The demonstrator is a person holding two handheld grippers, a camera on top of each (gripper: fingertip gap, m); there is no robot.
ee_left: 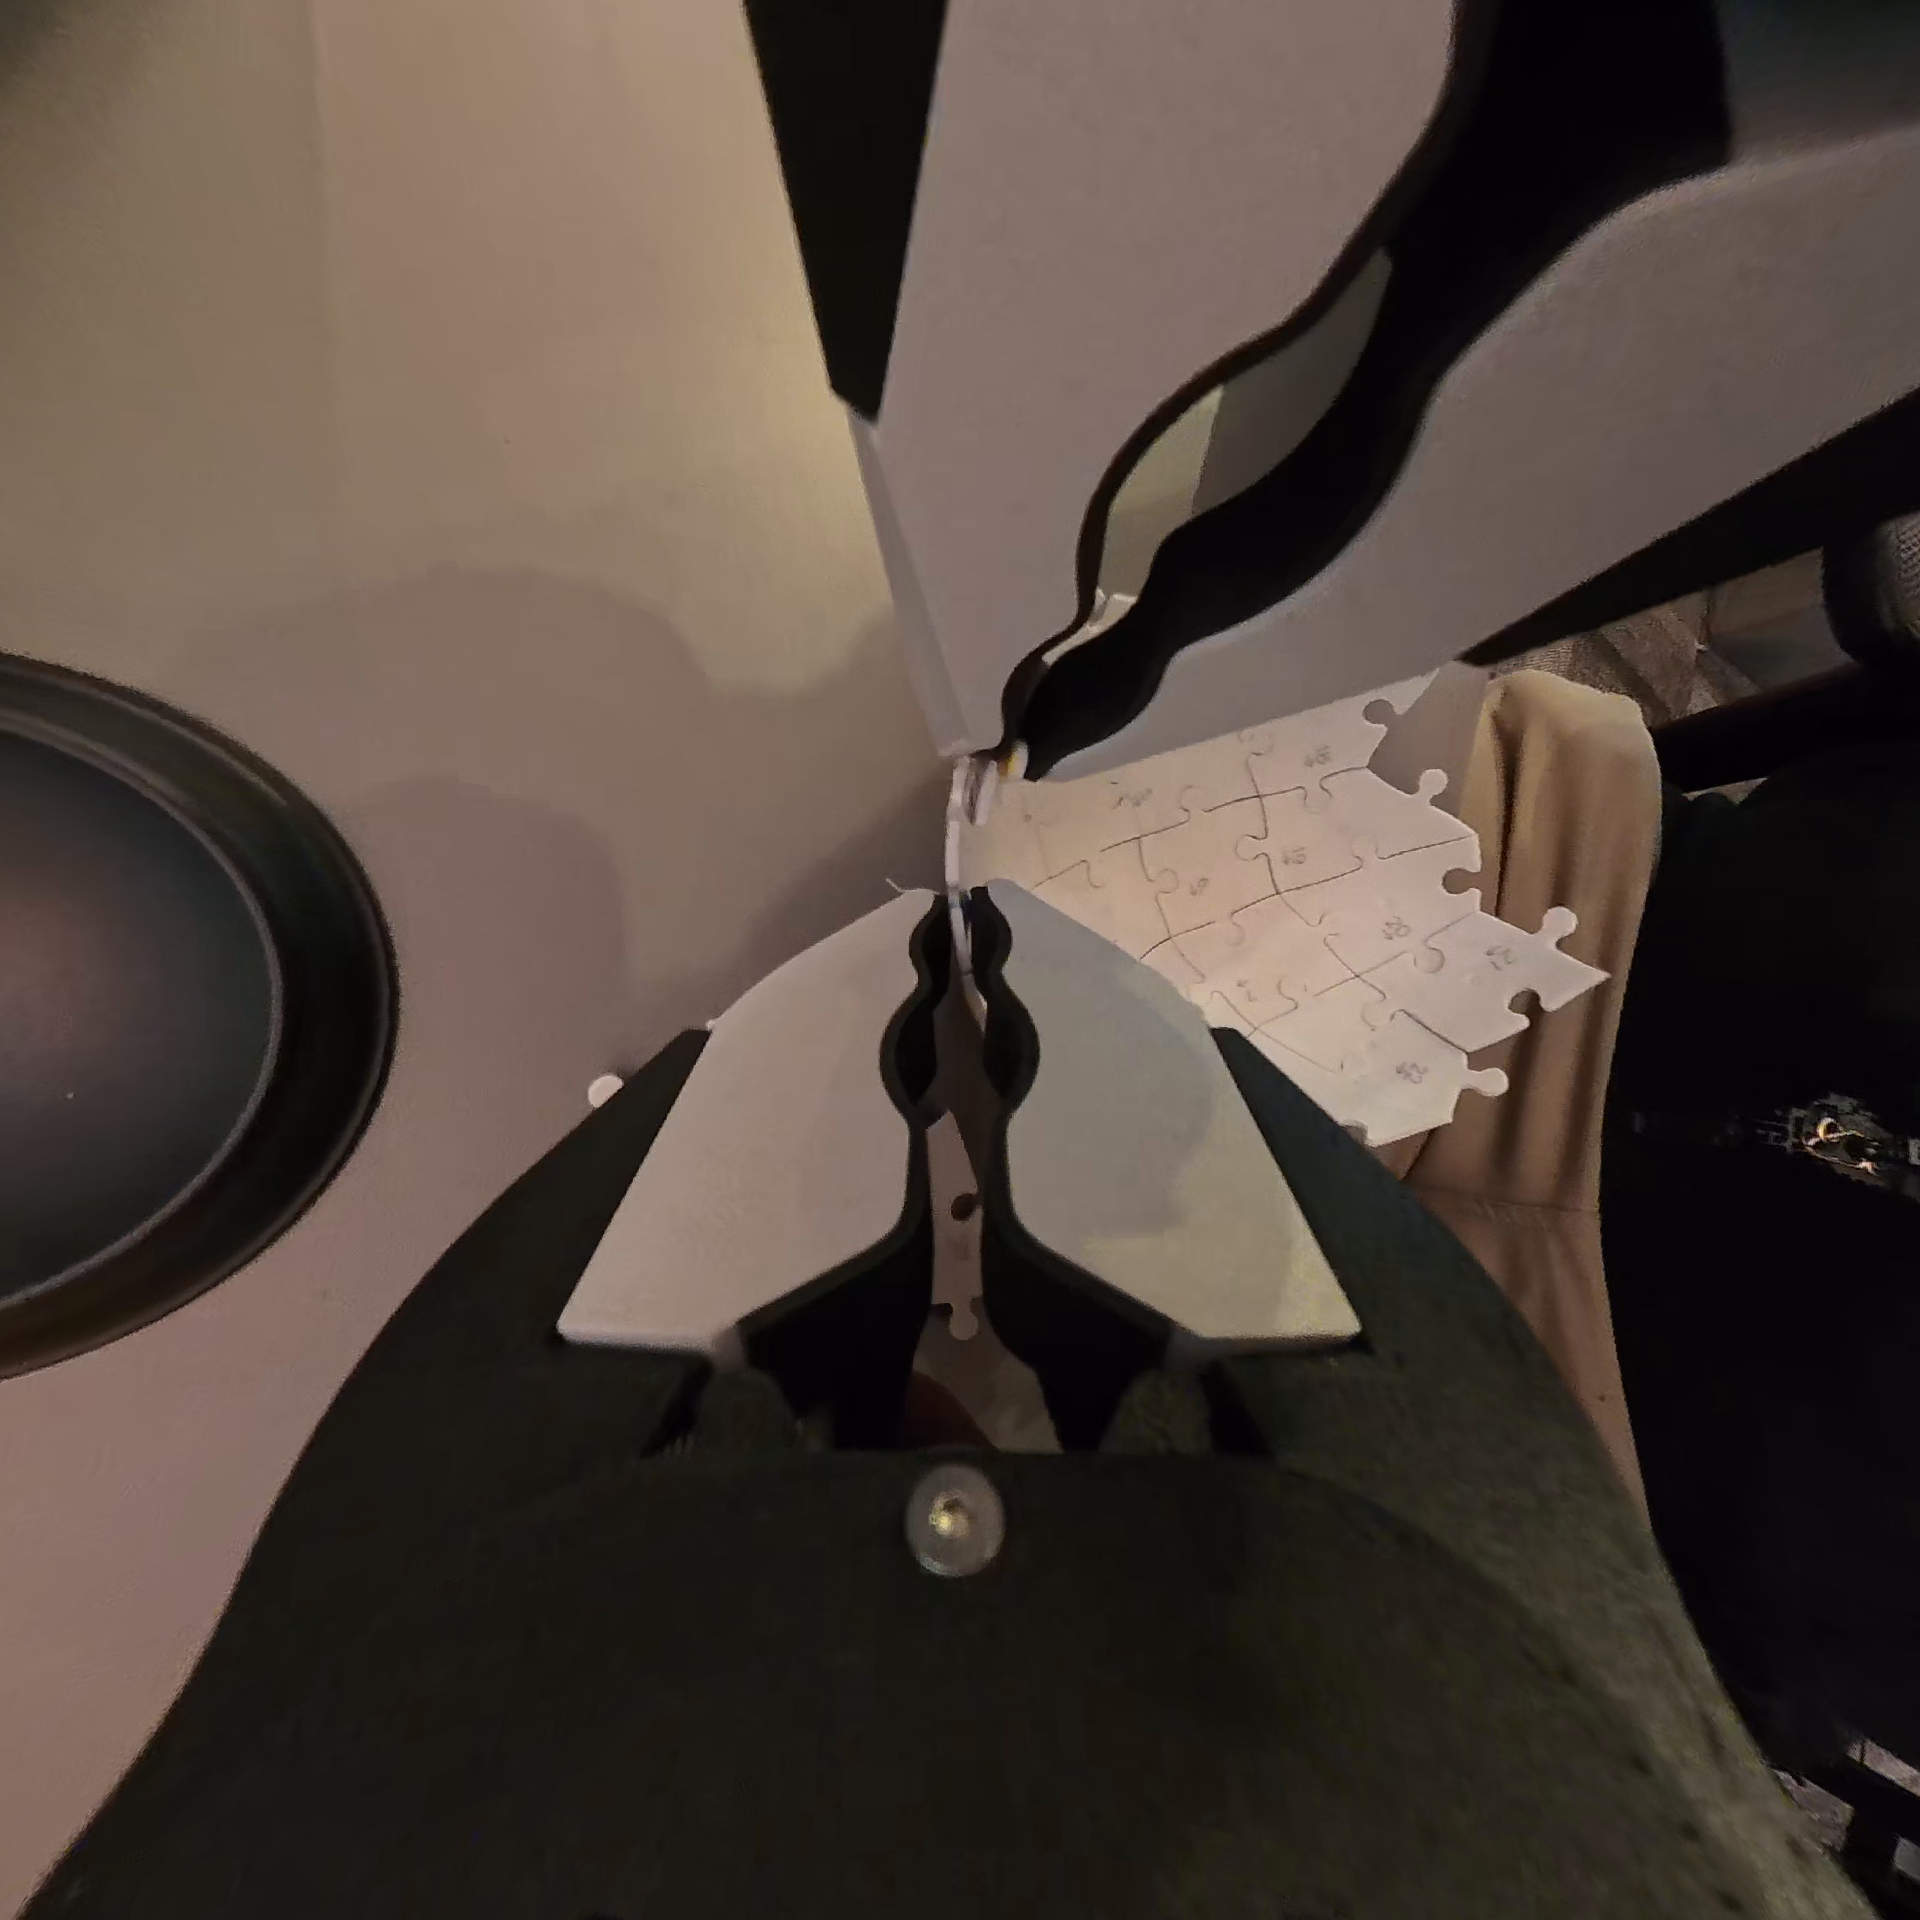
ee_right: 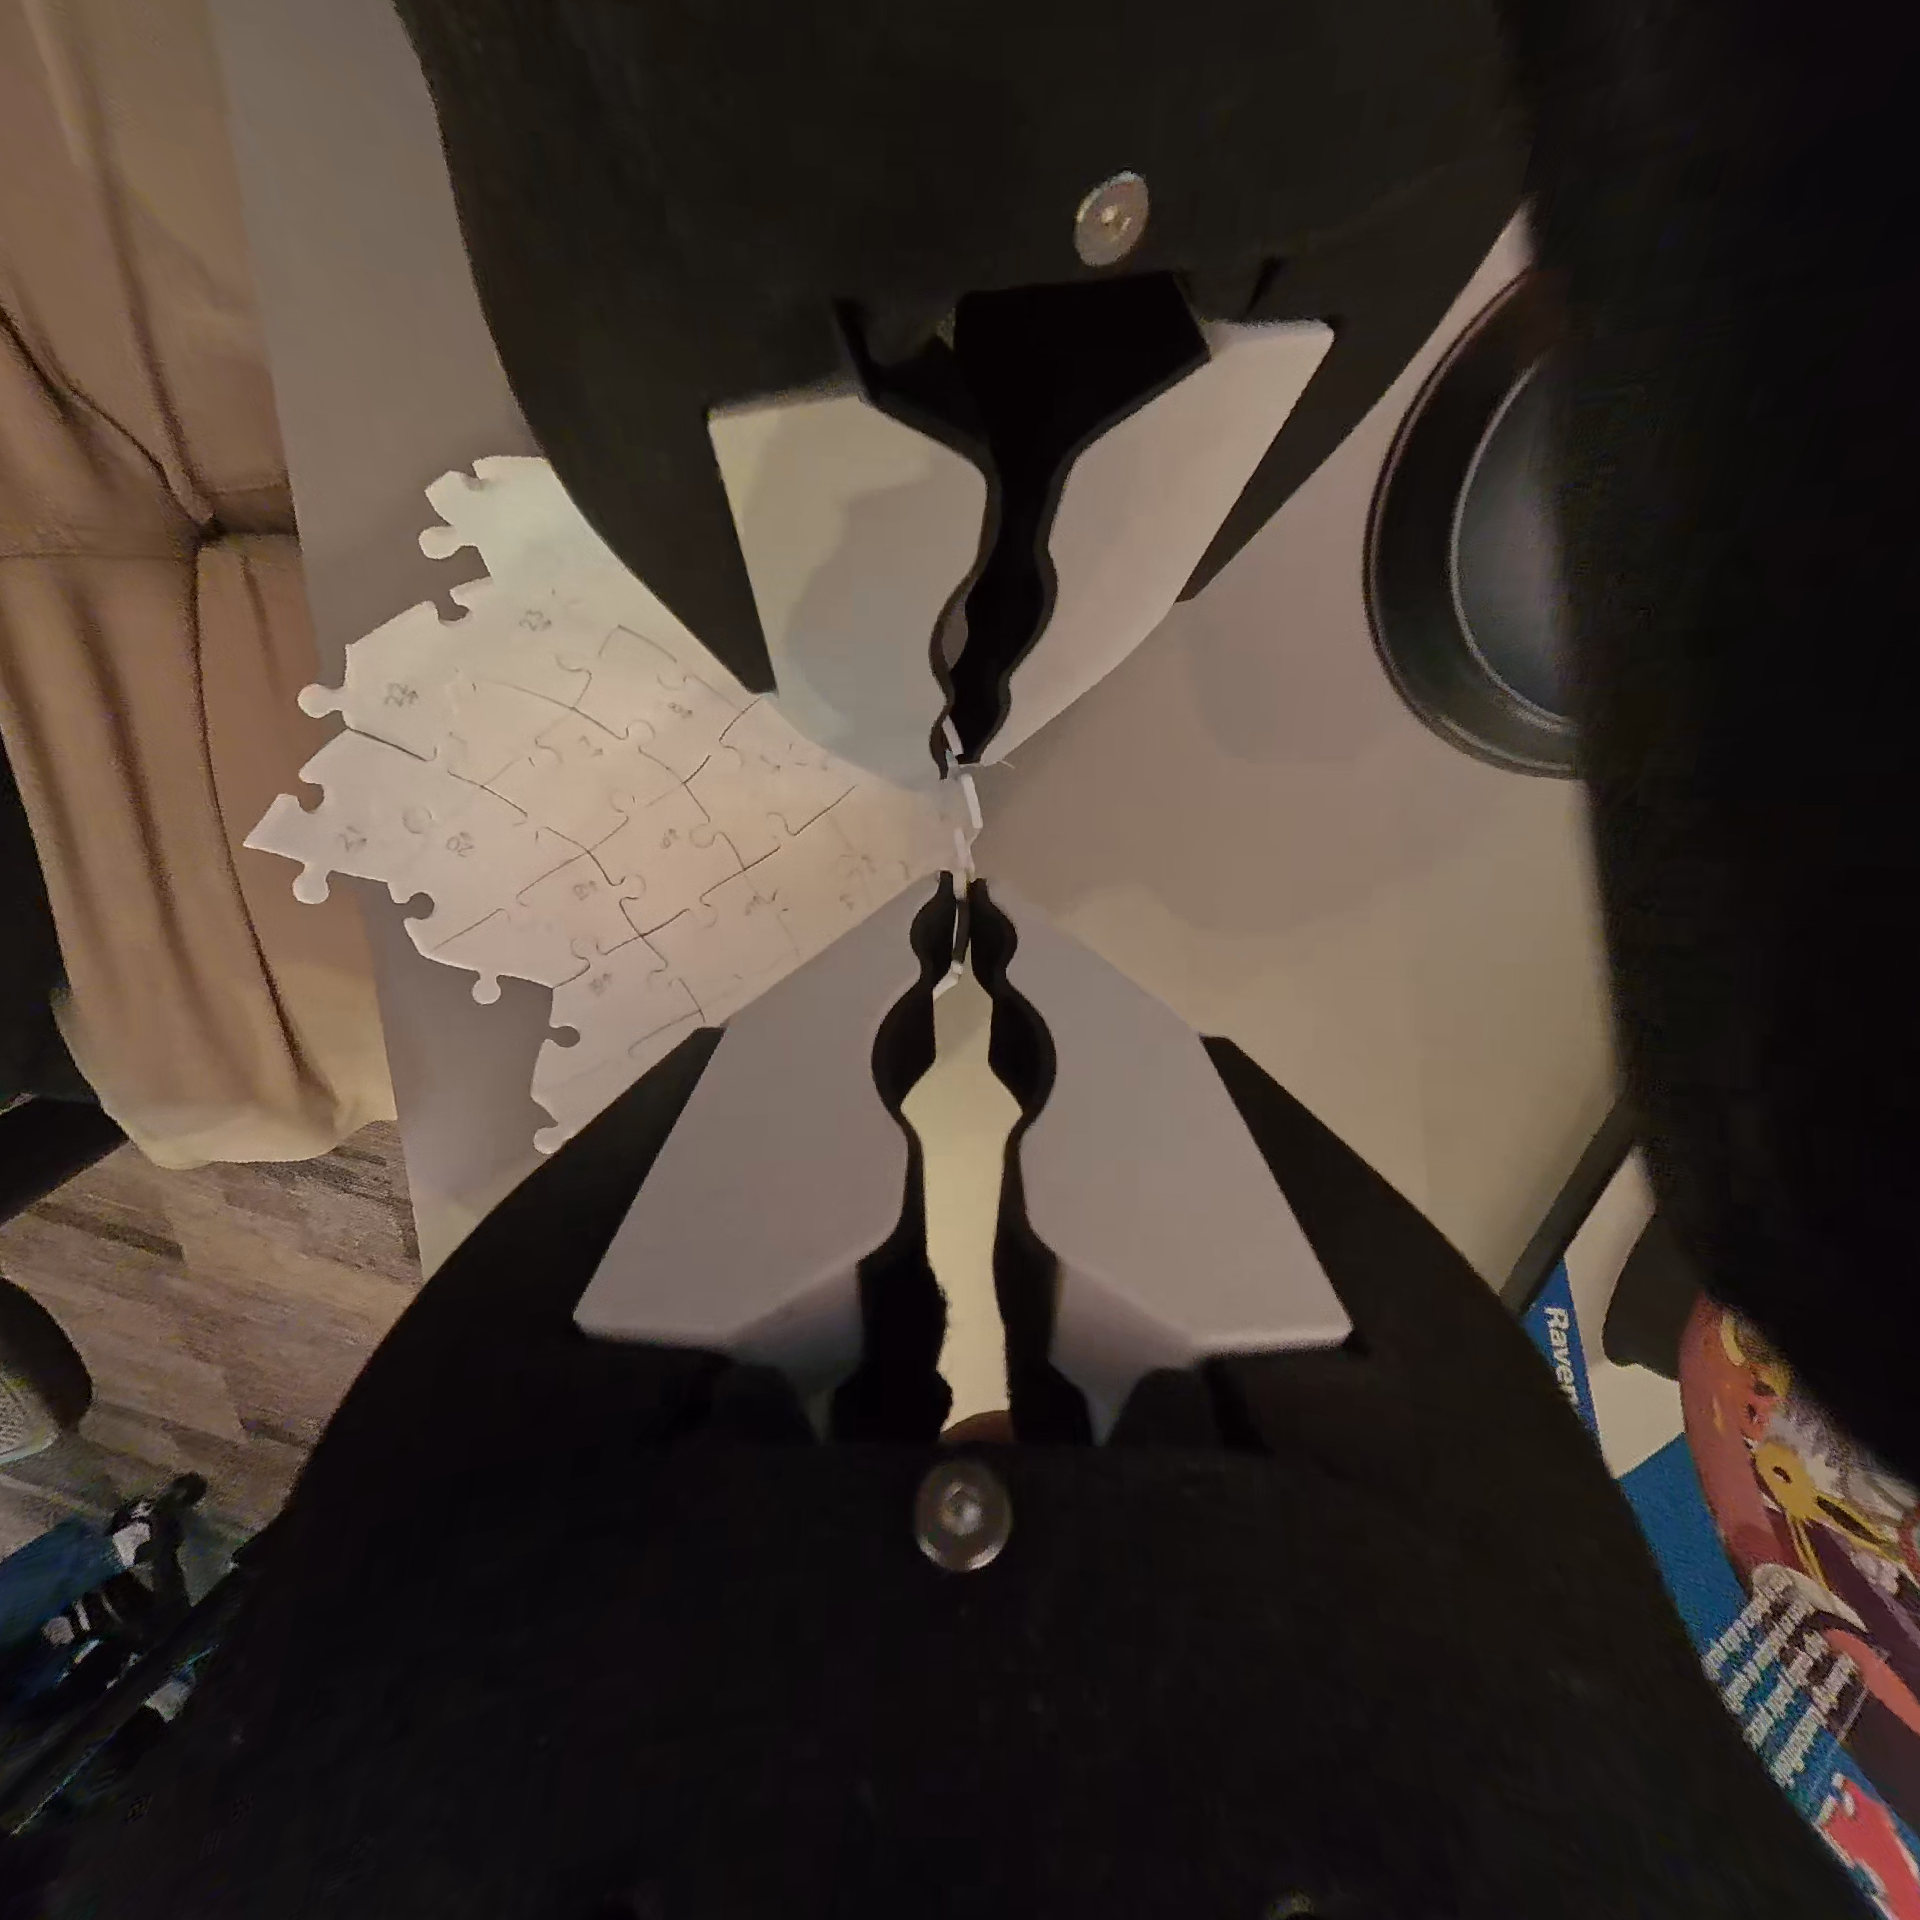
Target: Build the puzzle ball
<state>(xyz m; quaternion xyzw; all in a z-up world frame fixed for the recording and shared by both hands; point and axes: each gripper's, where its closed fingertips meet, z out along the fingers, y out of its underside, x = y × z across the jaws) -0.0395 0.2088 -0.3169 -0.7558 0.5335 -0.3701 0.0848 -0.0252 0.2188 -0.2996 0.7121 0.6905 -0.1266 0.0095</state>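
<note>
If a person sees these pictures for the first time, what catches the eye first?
First, the white panel of joined puzzle pieces, fanned out in mid-air left of centre in the right wrist view, held above the white table. The left gripper and right gripper meet tip to tip, both pinching its edge.

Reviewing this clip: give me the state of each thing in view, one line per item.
Left gripper: shut on the puzzle section's edge.
Right gripper: shut on the same edge, opposite the left.
Puzzle section: partly assembled, curved, blank side showing, held in the air.
Dark bowl: resting on the table.
</note>
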